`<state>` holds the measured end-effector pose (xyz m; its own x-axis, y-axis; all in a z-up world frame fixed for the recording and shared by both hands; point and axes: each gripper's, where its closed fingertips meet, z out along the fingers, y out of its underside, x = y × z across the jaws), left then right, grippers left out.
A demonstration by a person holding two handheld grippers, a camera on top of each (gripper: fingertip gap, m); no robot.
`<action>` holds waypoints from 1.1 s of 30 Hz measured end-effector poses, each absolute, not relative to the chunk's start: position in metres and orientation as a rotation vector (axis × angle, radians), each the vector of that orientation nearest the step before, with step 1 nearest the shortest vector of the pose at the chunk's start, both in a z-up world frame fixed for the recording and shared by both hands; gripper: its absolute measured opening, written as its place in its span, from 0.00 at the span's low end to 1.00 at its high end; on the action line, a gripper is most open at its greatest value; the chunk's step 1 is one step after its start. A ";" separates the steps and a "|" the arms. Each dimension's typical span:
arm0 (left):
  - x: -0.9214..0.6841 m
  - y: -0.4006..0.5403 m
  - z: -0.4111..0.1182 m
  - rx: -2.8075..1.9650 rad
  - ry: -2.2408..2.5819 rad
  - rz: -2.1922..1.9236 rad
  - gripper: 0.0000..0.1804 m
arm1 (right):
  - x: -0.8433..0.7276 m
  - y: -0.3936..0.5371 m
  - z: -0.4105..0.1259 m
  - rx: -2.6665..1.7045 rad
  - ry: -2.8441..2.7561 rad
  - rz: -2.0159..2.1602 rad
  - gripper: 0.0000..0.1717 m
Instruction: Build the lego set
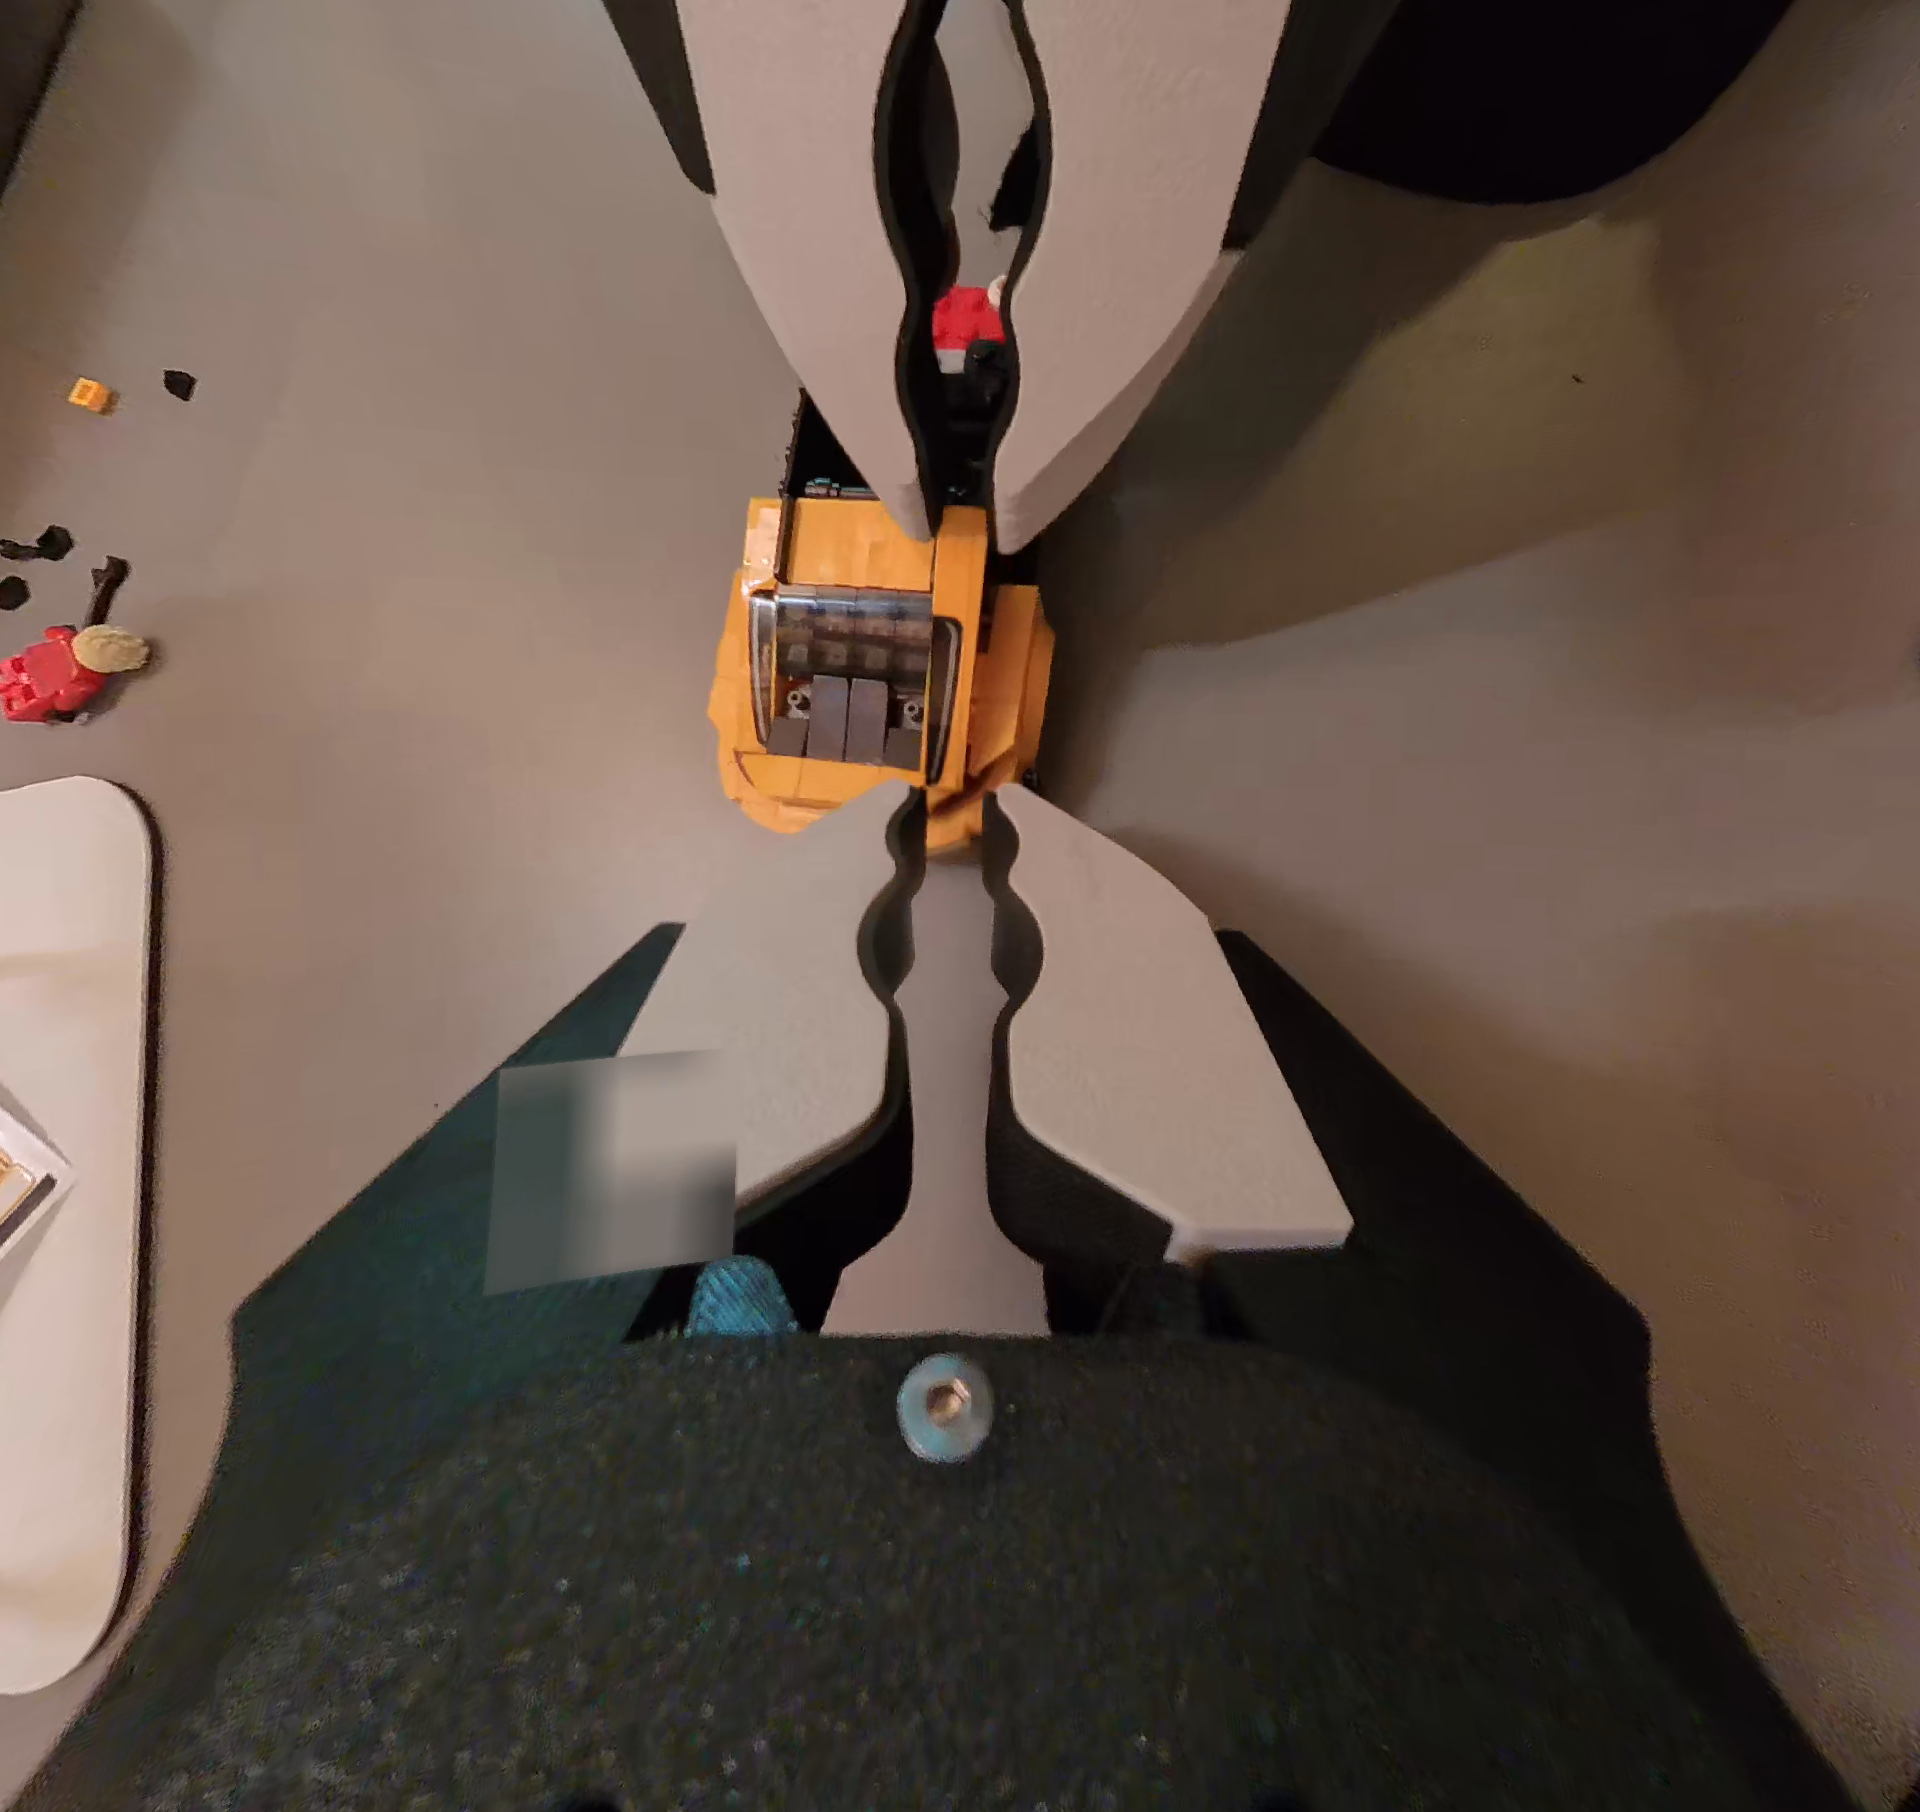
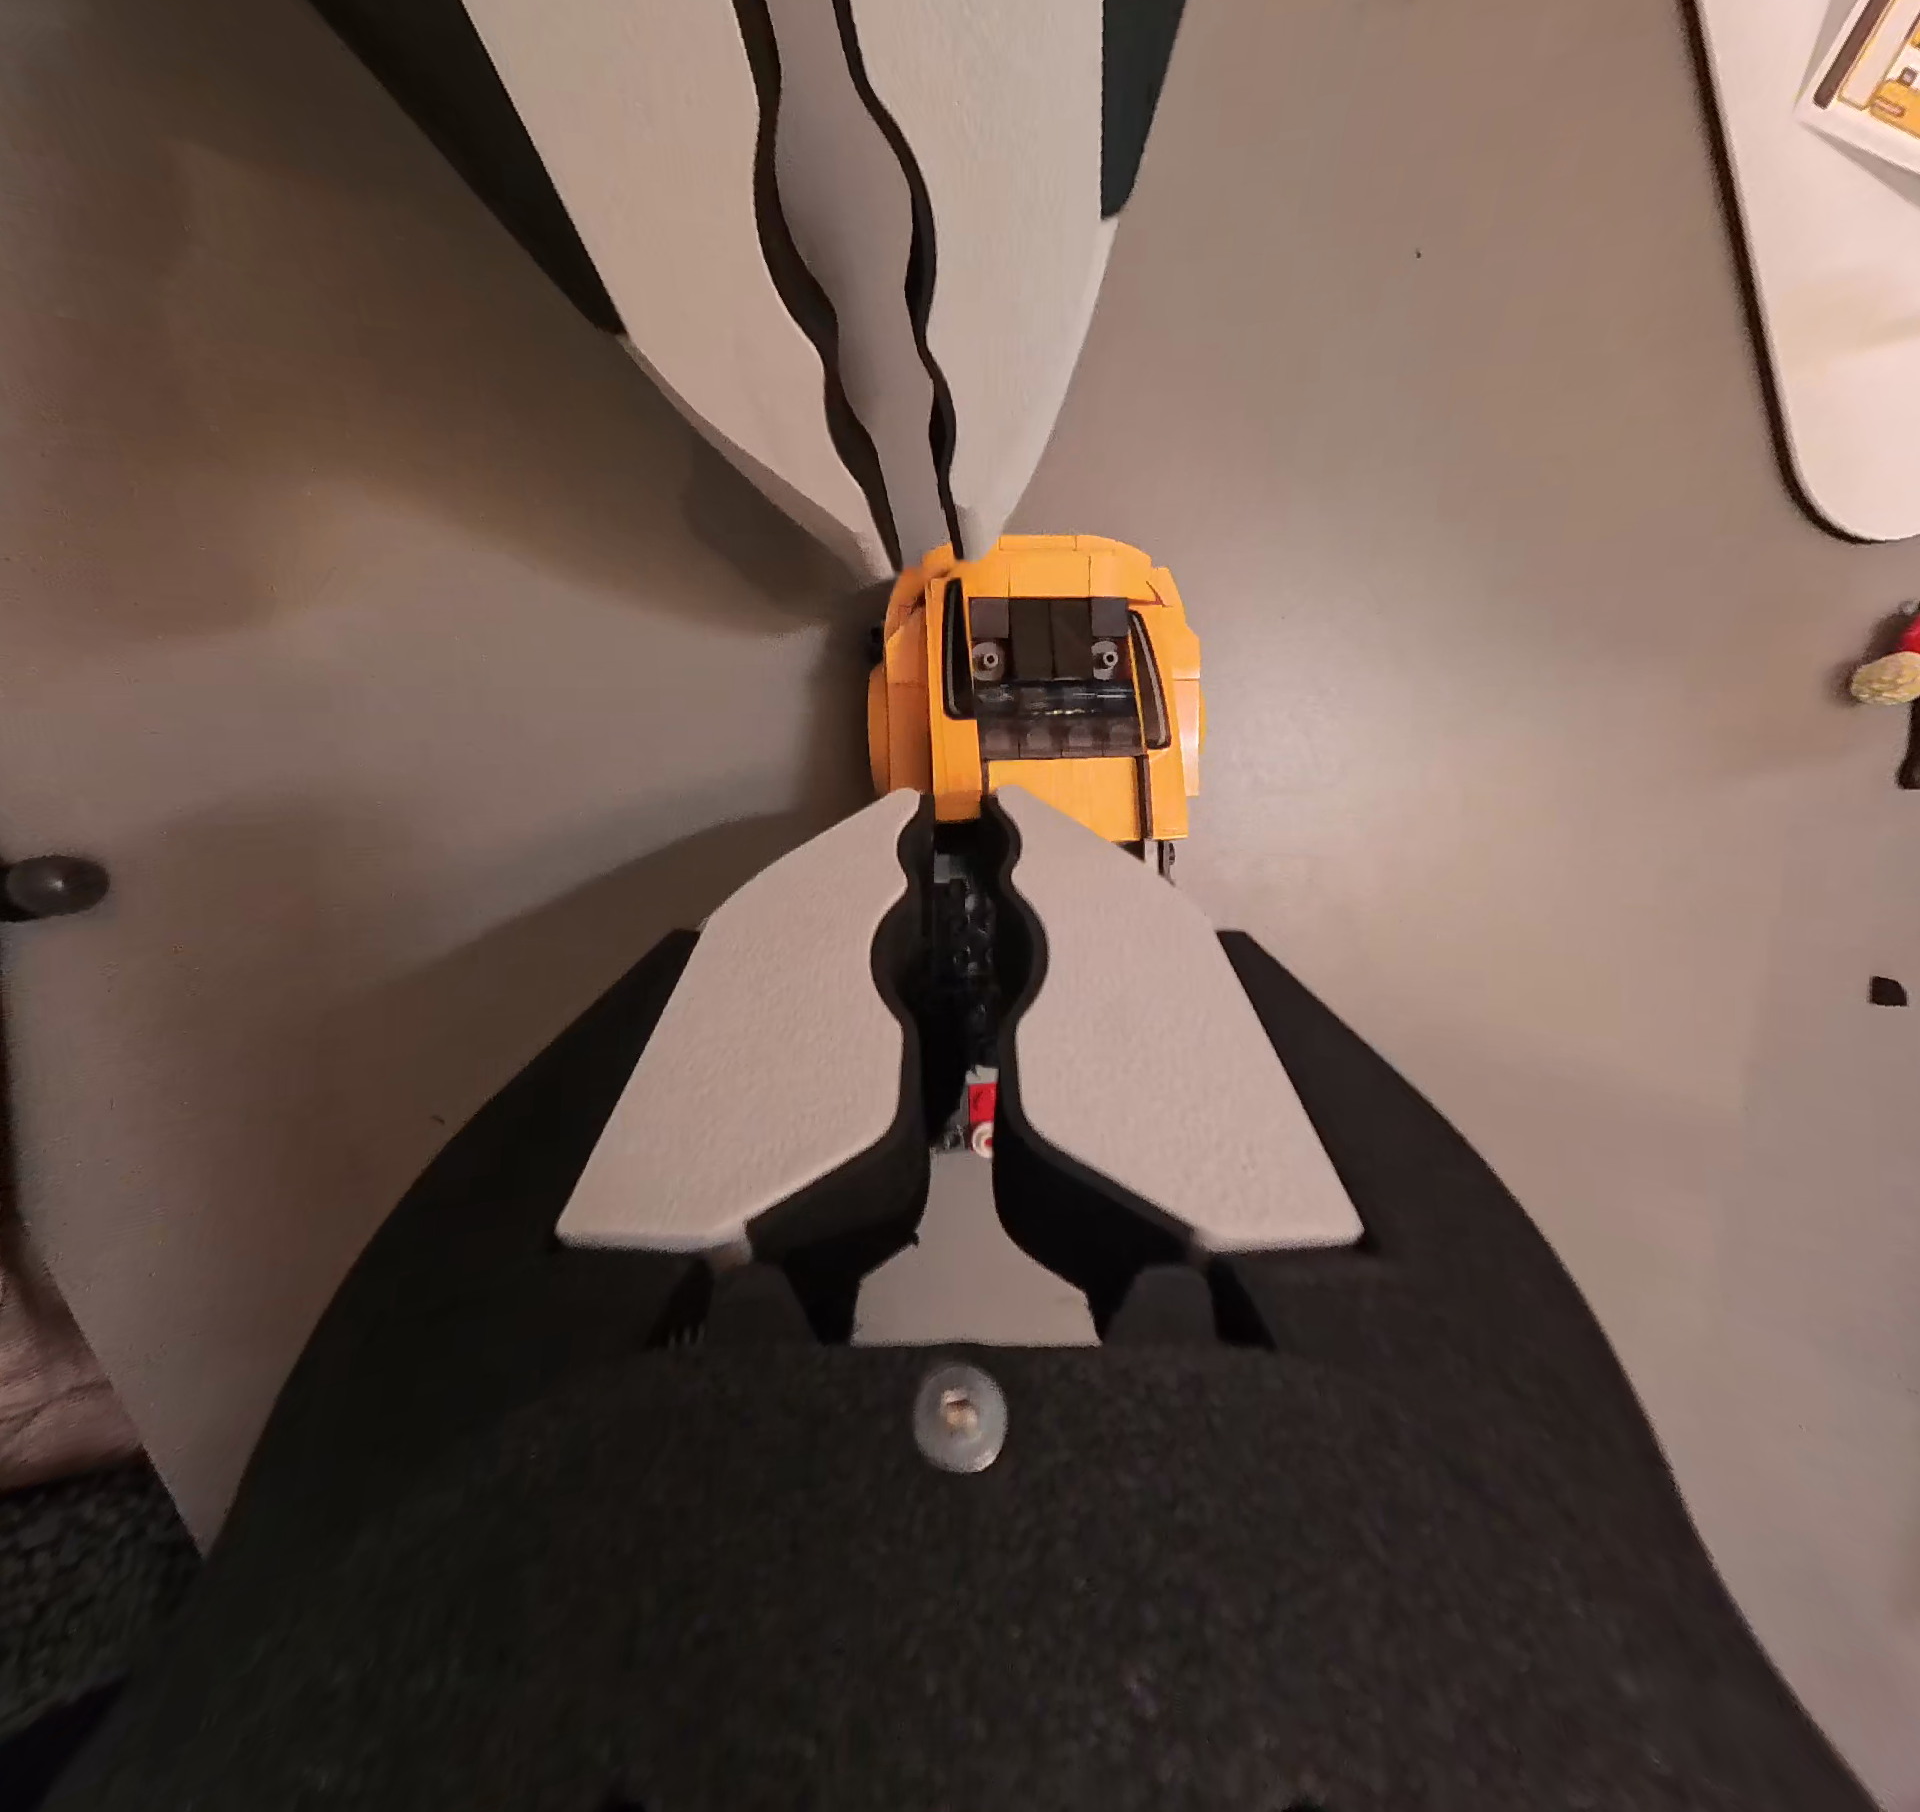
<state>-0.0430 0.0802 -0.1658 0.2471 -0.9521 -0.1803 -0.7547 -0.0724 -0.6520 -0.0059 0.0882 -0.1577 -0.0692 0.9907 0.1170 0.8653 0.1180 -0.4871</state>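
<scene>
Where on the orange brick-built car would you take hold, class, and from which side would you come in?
Grip the orange brick-built car at its two narrow ends, coming in lengthwise from opposite sides. The left gripper and right gripper each pinch a thin orange strip there. The flat strips suit close-set pads; the open cabin with loose-looking dark seats in the middle is probably best avoided.

The left gripper (image 1: pixel 951 806) and right gripper (image 2: pixel 956 806) face each other tip to tip, each with grey fingers nearly closed, pinching opposite ends of one object.
</scene>
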 end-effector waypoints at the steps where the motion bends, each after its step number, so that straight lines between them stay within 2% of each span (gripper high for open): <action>1: -0.044 0.079 -0.165 -1.877 1.562 -0.395 0.05 | -0.005 0.088 -0.158 -1.799 -1.996 0.402 0.04; 24: -0.035 0.073 -0.164 -1.837 1.571 -0.379 0.08 | -0.004 0.089 -0.159 -1.886 -2.034 0.316 0.05; 33: -0.028 0.074 -0.164 -1.797 1.569 -0.332 0.10 | -0.001 0.094 -0.152 -1.873 -2.012 0.357 0.10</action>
<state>-0.0277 0.0736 -0.1636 0.2273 -0.9394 -0.2566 -0.7549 -0.0035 -0.6559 -0.0005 0.0936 -0.1517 -0.0502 0.9943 0.0941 0.9010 0.0858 -0.4252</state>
